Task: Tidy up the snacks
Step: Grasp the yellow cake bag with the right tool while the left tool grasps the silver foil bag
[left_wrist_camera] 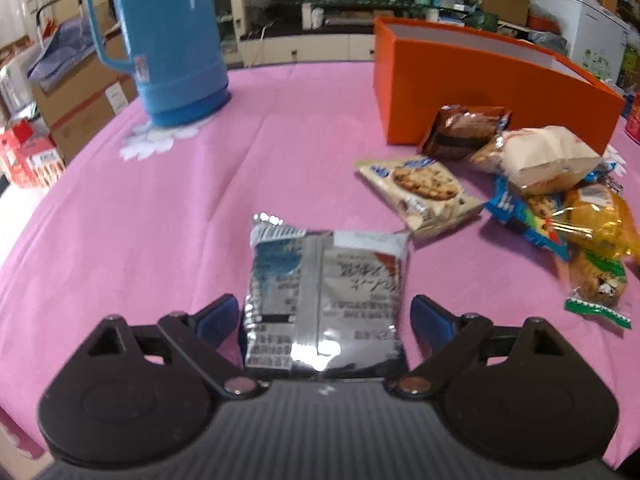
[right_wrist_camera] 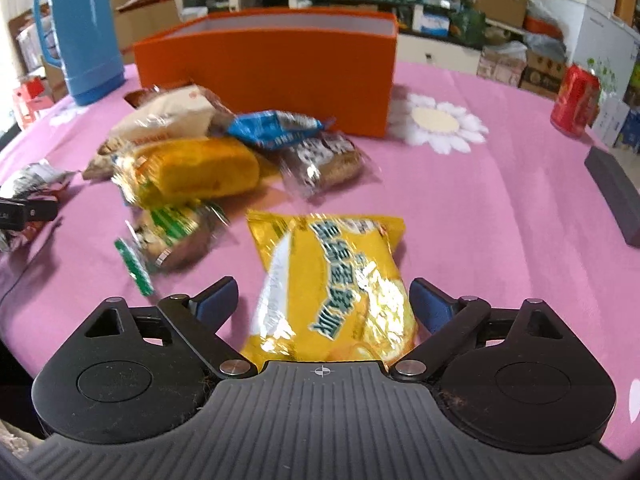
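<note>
- Silver packet [left_wrist_camera: 326, 300] lies flat on the pink tablecloth [left_wrist_camera: 180, 208], sitting between the left gripper's [left_wrist_camera: 325, 316] spread fingers, pads not pressing it.
- Yellow bag [right_wrist_camera: 332, 288] same deal: inside the right gripper's [right_wrist_camera: 324, 300] wide-open fingers, nothing pinched.
- Snack pile [right_wrist_camera: 192, 160] is heaped in front of the orange box [right_wrist_camera: 264, 68] near the far edge.
- Blue thermos [left_wrist_camera: 172, 40] at the far left edge.

Bright, even indoor daylight across the pink tablecloth [left_wrist_camera: 168, 216]. Soft shadows only, close under the silver packet [left_wrist_camera: 326, 300] and along the orange box [right_wrist_camera: 264, 76]. Hard glare on the silver foil and on the yellow packet [right_wrist_camera: 332, 292]. Slight motion blur throughout. Strong fisheye bending toward the edges; dark corners.
</note>
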The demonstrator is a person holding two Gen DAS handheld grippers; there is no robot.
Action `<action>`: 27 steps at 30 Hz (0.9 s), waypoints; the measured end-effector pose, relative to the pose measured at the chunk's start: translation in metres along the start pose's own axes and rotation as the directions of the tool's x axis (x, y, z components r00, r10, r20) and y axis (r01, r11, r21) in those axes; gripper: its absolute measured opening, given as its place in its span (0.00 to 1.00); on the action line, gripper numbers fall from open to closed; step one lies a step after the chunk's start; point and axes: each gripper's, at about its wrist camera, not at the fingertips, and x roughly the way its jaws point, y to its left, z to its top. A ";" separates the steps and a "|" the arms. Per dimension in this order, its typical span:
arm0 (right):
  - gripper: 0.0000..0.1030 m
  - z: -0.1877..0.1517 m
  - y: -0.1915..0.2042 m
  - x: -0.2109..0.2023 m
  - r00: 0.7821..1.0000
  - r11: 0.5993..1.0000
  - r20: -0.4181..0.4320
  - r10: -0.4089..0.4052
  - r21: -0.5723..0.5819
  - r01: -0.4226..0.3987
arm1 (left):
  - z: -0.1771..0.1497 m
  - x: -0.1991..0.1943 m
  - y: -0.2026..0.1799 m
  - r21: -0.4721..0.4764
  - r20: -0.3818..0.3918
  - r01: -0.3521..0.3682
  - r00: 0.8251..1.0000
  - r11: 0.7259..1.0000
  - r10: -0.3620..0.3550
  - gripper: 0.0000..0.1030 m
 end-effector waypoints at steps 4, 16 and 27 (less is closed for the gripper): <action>0.82 -0.001 -0.007 0.002 1.000 0.999 -0.007 0.012 0.030 -0.012 | 0.000 0.003 0.004 -0.034 -0.009 0.012 1.000 0.999 -0.013 0.89; 0.91 -0.004 -0.001 0.007 1.000 1.000 0.014 0.010 0.014 -0.010 | 0.000 0.004 0.000 -0.039 -0.002 0.004 1.000 0.999 -0.004 0.90; 0.83 -0.002 0.004 0.005 1.000 1.000 0.005 0.025 -0.008 -0.025 | 0.000 0.003 0.000 -0.031 0.010 0.016 1.000 0.999 -0.015 0.81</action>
